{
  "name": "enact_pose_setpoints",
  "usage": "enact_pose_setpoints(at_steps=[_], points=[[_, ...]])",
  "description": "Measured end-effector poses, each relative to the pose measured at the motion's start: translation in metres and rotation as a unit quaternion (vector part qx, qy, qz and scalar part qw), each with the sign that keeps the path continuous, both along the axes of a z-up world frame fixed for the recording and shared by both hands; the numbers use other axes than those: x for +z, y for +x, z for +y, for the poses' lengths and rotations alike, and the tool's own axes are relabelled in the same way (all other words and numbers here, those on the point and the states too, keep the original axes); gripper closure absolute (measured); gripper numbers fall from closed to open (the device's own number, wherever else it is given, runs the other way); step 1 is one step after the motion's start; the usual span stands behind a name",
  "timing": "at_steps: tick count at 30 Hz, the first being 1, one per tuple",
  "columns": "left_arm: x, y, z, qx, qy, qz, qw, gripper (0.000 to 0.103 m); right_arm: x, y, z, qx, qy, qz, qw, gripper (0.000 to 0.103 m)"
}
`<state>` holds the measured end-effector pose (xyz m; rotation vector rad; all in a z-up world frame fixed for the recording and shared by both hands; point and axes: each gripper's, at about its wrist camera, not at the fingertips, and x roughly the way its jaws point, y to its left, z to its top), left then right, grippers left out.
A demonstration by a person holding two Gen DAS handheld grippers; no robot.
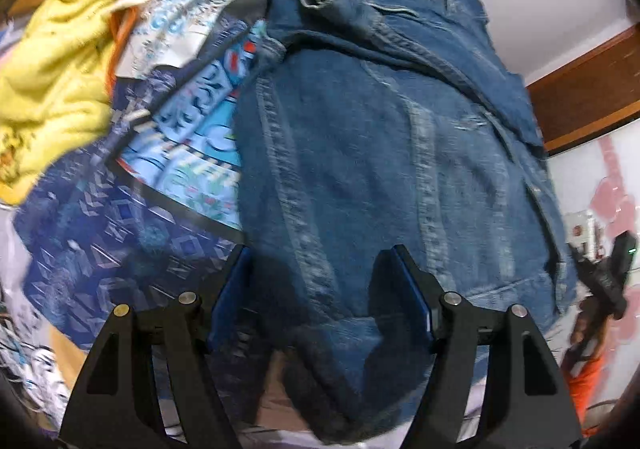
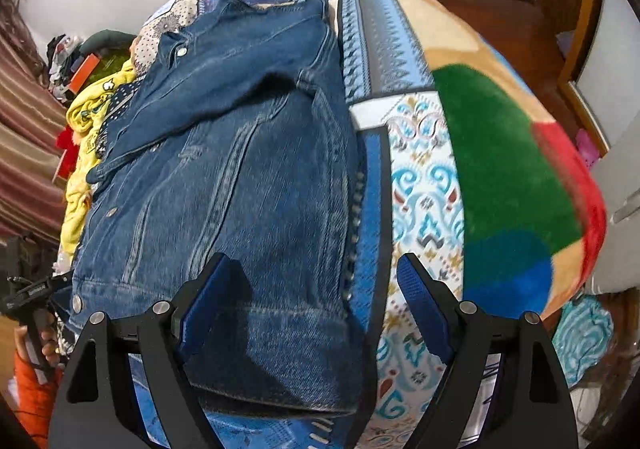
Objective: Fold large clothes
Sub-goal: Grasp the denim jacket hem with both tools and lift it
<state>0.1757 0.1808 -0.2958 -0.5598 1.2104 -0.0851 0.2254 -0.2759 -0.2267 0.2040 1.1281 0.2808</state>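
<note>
I'm holding both grippers wide over the denim jacket (image 2: 224,169): left gripper (image 1: 320,289), right gripper (image 2: 316,289), jaws gaping, gripping nothing; jacket lying half-folded on the patterned blanket (image 2: 424,177)

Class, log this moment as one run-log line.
left gripper: open, over denim jacket hem | right gripper: open, over jacket's hem corner | jacket: on patterned blanket

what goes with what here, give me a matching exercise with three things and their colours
Things:
1. jacket
2. heaped garment beside the jacket
3. large round patch on the blanket

Colours:
a. green
b. blue denim
c. yellow

Pairs: 1-b, 2-c, 3-a
</note>
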Motion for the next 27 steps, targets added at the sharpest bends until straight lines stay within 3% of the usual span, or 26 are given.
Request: enact_pose_setpoints(at_steps=[6,9,10,13,14,15,18,21,27], points=[[0.004,-0.006,-0.015,0.003,-0.01,-0.008,0.9999,0.034,-0.001,-0.01,0.002,0.003,0.017,-0.008,1.0,0.021],[0.004,-0.013,-0.011,0.009,-0.028,-0.008,0.9995,0.04,-0.001,-0.017,0.004,0.009,0.024,-0.017,1.0,0.037],[0.005,-0.017,-0.011,0.009,-0.024,-0.01,0.9996,0.047,-0.001,-0.018,0.003,0.011,0.035,-0.016,0.999,0.045],[0.005,-0.02,-0.002,0.016,-0.019,-0.011,0.9996,0.066,-0.003,-0.017,0.004,0.007,0.035,-0.017,0.999,0.053],[0.005,-0.021,0.0,0.021,-0.021,-0.01,0.9995,0.071,-0.003,-0.016,0.004,0.005,0.031,-0.019,0.999,0.063],[0.004,-0.021,0.003,0.026,-0.027,-0.01,0.9993,0.072,-0.004,-0.013,0.003,-0.002,0.028,-0.019,0.999,0.072],[0.009,-0.02,0.006,0.031,-0.026,-0.02,0.999,0.077,-0.001,-0.01,0.003,-0.001,0.032,-0.022,0.999,0.082],[0.025,-0.016,0.001,0.025,-0.003,-0.042,0.9988,0.081,0.007,-0.008,0.008,0.012,0.026,-0.035,0.999,0.085],[0.068,0.005,-0.001,0.016,-0.002,-0.106,0.9942,0.086,0.03,0.008,0.014,0.029,0.034,-0.068,0.997,0.086]])
